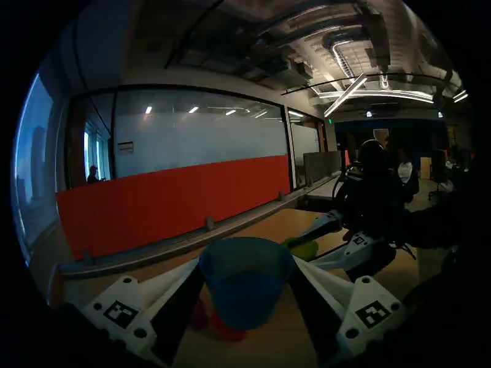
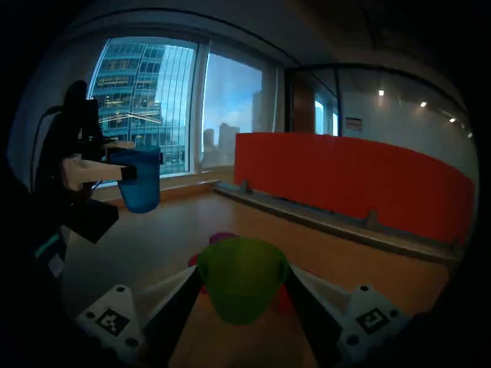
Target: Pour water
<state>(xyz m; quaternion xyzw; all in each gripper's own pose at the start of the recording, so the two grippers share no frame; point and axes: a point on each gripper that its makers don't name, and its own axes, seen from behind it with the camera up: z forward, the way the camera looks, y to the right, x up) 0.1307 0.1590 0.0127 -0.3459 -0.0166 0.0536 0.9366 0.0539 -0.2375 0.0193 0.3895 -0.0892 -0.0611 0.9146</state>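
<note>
Left gripper: the left gripper (image 1: 247, 260) presses its two white fingers on the sides of the round blue plastic cup (image 1: 247, 288), at the bottom middle of the left gripper view.
Blue cup: it is held up in the air, standing straight. It may have water inside, but I cannot tell for sure. If the squeeze is too soft, it may slip when tipped.
Right gripper: the right gripper (image 2: 243, 270) squeezes the round green plastic cup (image 2: 242, 285) from both sides, at the bottom middle of the right gripper view.
Green cup: it stands straight with its top open. The two cups are apart. If the blue one tips too soon or too fast, water may miss or splash out.
Small red and pink things (image 2: 220, 237): they lie under the cups and may get wet.
Wooden table (image 2: 166, 227): spilled water would land here.
Red wall panel (image 2: 368, 178): it is far back, out of harm.
</note>
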